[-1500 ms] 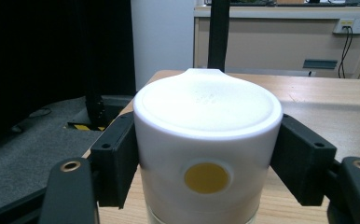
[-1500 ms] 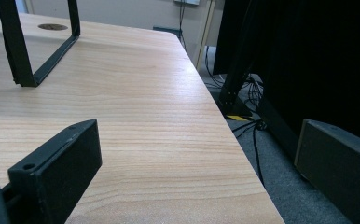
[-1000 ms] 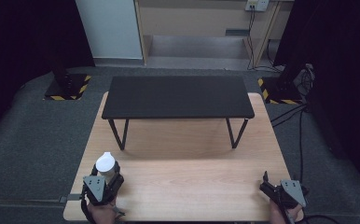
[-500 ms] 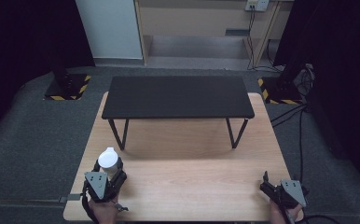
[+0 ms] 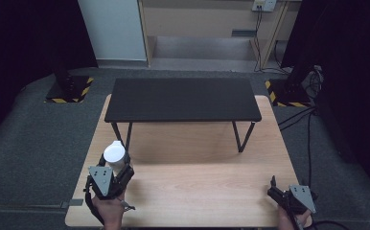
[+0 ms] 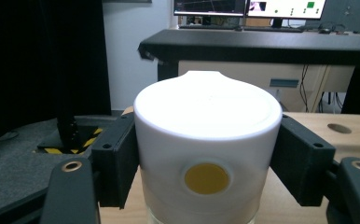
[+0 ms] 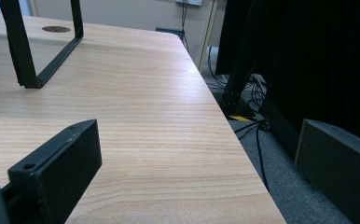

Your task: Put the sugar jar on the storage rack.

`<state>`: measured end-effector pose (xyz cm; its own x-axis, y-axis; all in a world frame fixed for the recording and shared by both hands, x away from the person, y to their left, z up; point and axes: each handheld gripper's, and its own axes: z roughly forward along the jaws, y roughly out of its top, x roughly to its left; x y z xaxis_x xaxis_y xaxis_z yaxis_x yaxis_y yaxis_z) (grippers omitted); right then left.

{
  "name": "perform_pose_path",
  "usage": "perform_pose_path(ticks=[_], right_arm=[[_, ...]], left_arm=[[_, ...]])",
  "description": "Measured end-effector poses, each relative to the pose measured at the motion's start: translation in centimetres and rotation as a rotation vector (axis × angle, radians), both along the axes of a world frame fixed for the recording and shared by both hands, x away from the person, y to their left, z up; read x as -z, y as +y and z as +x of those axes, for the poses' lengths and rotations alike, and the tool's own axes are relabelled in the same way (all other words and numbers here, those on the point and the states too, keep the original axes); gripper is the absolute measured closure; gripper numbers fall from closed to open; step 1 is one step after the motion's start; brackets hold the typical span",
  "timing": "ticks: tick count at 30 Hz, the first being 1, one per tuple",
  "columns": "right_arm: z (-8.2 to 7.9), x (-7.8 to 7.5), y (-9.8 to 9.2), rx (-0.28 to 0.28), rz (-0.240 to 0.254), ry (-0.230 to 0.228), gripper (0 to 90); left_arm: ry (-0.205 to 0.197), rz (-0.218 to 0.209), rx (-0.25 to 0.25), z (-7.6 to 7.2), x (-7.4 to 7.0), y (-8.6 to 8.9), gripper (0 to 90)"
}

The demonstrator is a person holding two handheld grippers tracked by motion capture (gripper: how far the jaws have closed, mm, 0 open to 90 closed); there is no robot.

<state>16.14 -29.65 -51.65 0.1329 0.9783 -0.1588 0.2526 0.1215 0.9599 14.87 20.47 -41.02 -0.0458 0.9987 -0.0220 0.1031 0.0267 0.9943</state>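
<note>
Left gripper view — white container (image 6: 208, 154) clamped between left tongs (image 6: 208, 163).

Black stand (image 5: 182, 99) on wooden table (image 5: 197, 191)

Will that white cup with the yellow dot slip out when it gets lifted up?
Probably not: the left gripper has its black pads pressed on both sides of the white cup. Its skin looks smooth, so it could slide a little. It looks stiff, since it keeps its round shape.

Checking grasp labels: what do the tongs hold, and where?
Left tongs clamp the white round-topped plastic container by its upper sides. Right tongs are open, holding nothing.
</note>
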Motion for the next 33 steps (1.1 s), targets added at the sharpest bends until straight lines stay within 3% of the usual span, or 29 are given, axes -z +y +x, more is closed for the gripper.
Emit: perform_pose_path(ticks=[6,19,33], right_arm=[[0.0,0.0,-0.1,-0.004,0.001,-0.002,0.5],[-0.1,0.1,0.1,0.009,-0.002,-0.006,0.5],[0.0,0.1,0.4,0.01,-0.021,0.004,0.5]], left_arm=[[0.008,-0.041,-0.011,0.9,-1.8,-0.6,29.7],[-0.04,-0.04,0.023,2.7,-5.9,-1.4,29.7],[-0.077,-0.013,0.061,4.9,-10.5,-2.2,29.7]])
